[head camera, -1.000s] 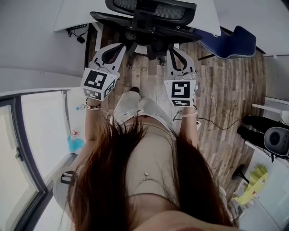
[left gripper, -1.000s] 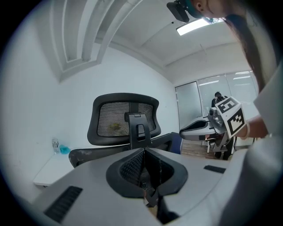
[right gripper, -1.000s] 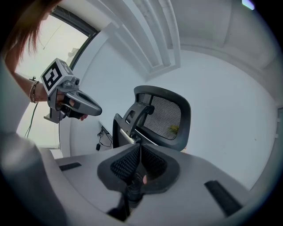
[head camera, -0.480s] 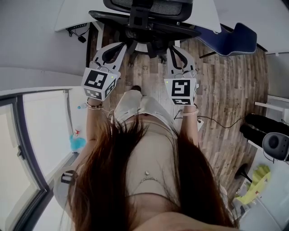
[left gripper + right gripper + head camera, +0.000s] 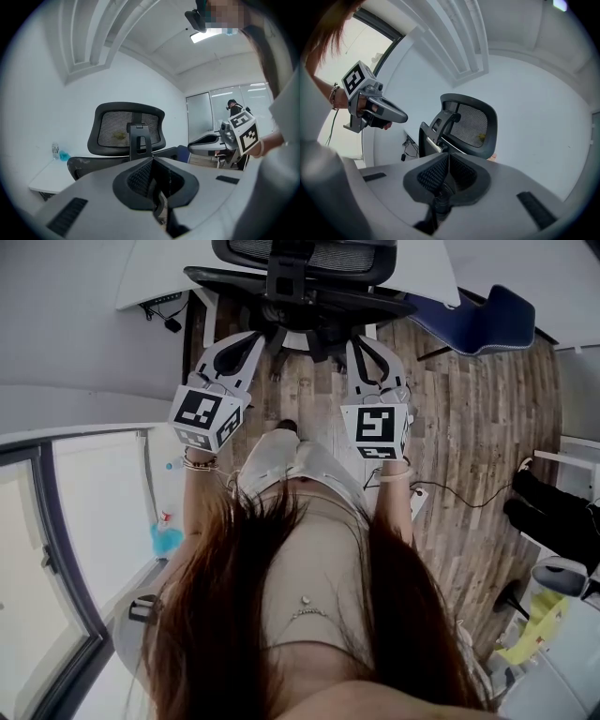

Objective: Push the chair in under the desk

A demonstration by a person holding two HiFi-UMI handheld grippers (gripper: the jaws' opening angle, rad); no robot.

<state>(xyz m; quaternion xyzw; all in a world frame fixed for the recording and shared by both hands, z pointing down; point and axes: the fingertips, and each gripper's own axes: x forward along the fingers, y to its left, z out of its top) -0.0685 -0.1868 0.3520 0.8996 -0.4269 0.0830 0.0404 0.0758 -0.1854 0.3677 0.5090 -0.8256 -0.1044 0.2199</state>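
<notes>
Both grippers are up and level in front of the person, and the chair [image 5: 305, 277] is right there ahead of them. The left gripper [image 5: 247, 339] has its jaws pressed together with nothing between them, and its own view shows the dark pads meeting in one seam. It's the same for the right gripper [image 5: 362, 351], closed tight and empty. Now the line-up: from the left jaws the mesh backrest stands straight ahead beyond the tips, its central post almost on the seam. From the right jaws it sits ahead and a touch to the right, angled so one edge shows. The backrest runs broadside across the line both jaws point along, and the post falls between the two sets of tips, one gripper on either side. That's the geometry a straight shove wants. Neither hand looks clearly nearer; in the head view the tips draw up about level, close behind the seat. Whether either tip is touching I can't tell, and the gripper views suggest a gap. Beyond the chair lies the white desk [image 5: 159, 273], so the push runs forward along the jaws. The chair looks part-way home at best, with the backrest standing clear on this side. A blue chair [image 5: 480, 322] sits off right of the right jaws, well clear.
</notes>
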